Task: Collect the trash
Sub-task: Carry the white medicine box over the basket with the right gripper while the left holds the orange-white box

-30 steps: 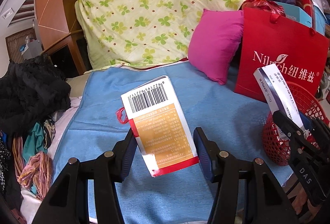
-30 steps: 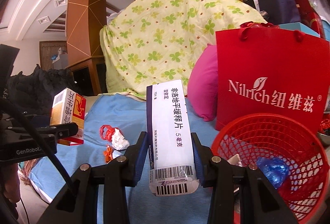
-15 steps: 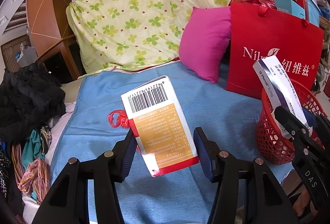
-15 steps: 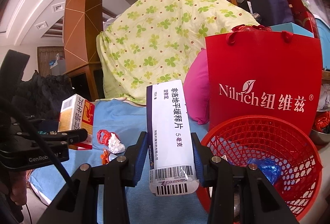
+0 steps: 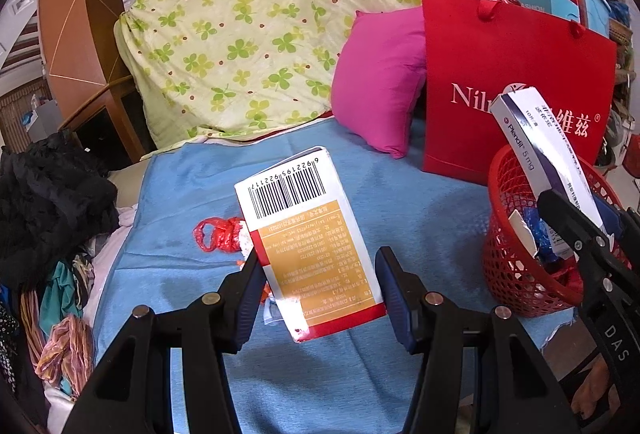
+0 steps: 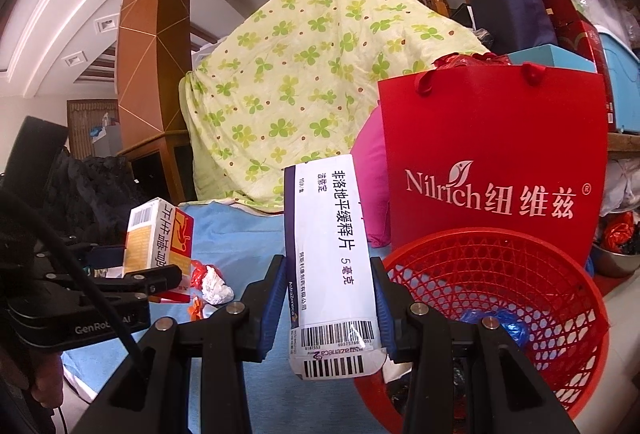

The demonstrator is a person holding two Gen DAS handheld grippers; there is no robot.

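The left tongs [image 5: 320, 298] grip an orange box [image 5: 310, 234] above the blue cloth [image 5: 192, 194], its near stretch bare. The right tongs [image 6: 330, 298] clamp a white box [image 6: 332, 258] beside the red basket [image 6: 520, 274]. Farther left lies a crumpled wrapper [image 6: 214, 284]; a red bag [image 6: 496, 154] stands behind.

**Two med boxes up, scraps on cloth**

Orange/white medicine box [image 5: 310, 246], barcode end up, tilted, clamped in the left gripper [image 5: 318, 288] at 6 o'clock. White/purple tablet box [image 6: 330, 258] upright in the right gripper [image 6: 330, 304]. Red mesh basket [image 6: 560, 274] at 4 o'clock w/ blue wrapper inside. Red plastic scrap [image 5: 216, 236] and crumpled white tissue [image 6: 216, 284] lie on the blue cloth.
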